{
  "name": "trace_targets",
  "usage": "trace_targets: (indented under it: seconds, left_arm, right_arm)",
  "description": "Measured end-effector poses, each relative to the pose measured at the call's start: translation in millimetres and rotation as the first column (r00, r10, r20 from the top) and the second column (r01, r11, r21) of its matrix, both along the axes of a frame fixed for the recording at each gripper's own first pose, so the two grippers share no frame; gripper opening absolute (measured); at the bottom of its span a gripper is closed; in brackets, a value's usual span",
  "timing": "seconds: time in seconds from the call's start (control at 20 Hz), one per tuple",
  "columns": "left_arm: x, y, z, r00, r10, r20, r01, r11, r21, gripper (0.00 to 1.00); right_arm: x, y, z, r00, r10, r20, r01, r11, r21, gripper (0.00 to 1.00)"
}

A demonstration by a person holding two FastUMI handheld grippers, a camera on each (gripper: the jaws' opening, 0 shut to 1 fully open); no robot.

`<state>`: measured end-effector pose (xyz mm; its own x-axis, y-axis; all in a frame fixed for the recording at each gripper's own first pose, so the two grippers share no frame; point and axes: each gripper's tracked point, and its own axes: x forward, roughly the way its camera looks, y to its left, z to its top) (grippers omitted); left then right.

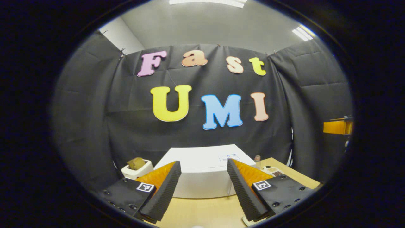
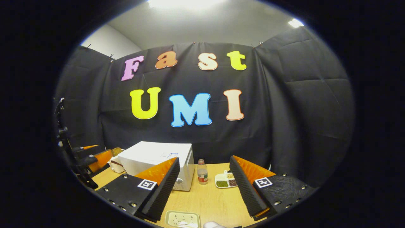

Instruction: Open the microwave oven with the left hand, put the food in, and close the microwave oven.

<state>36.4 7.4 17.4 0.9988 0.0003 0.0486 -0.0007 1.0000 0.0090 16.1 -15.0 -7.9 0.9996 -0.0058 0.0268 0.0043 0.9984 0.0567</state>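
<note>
Right gripper view, both hand-held grippers released, bottle [image 2: 202, 172] beside closed microwave [image 2: 158, 160], toaster [image 1: 136, 169] left.

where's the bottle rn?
Right gripper view: the bottle stands upright on the table, between the microwave and the divided tray.

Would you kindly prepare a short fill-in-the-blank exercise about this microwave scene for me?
1. The white microwave oven has its door ____.
2. Both the left hand-held gripper and the right hand-held gripper have their fingers spread ____.
3. In the right gripper view, the small bottle stands between the microwave oven and a divided ____ of beans.
4. The microwave oven rests on a ____ table.

Missing words: closed; open; dish; wooden
</note>
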Motion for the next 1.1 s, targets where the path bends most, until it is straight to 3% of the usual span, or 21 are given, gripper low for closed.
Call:
trace_targets:
  seconds: [0.15, 0.3, 0.45, 0.55, 0.95, 1.0, 1.1]
  left_arm:
    - [-31.7, 27.1, 30.2, 0.998, 0.056, 0.018, -0.055, 0.998, -0.031, 1.00]
    - [-54.2, 43.0, 49.9, 0.995, 0.089, 0.050, -0.089, 0.996, -0.005, 0.98]
    - [-71.9, 44.7, 65.8, 0.992, 0.105, 0.071, -0.105, 0.994, -0.002, 1.00]
    - [-78.8, 41.8, 69.1, 0.993, 0.098, 0.064, -0.097, 0.995, -0.025, 0.96]
    - [-79.6, 45.2, 69.3, 0.994, 0.105, 0.039, -0.104, 0.994, -0.025, 1.00]
    - [-78.4, 43.6, 69.9, 0.994, 0.100, 0.038, -0.099, 0.995, -0.021, 0.95]
    - [-75.8, 39.3, 69.2, 0.995, 0.088, 0.036, -0.087, 0.996, -0.020, 0.95]
  right_arm:
    - [-0.2, -6.7, 13.8, 1.000, -0.017, 0.025, 0.017, 1.000, 0.003, 0.96]
    - [0.0, -0.7, 14.9, 1.000, 0.007, 0.018, -0.008, 1.000, 0.016, 0.96]
    - [-4.2, 2.3, 22.9, 0.999, 0.020, 0.034, -0.020, 1.000, -0.009, 0.96]
    - [-4.5, 1.0, 23.3, 0.999, 0.022, 0.035, -0.021, 0.999, -0.024, 0.96]
    - [-16.6, -0.4, 27.7, 0.999, 0.011, 0.032, -0.010, 1.000, -0.009, 0.96]
    - [-17.4, -0.4, 28.9, 0.999, 0.009, 0.033, -0.009, 1.000, -0.013, 0.97]
    - [-18.7, -1.3, 30.6, 0.999, 0.005, 0.036, -0.004, 1.000, -0.022, 0.96]
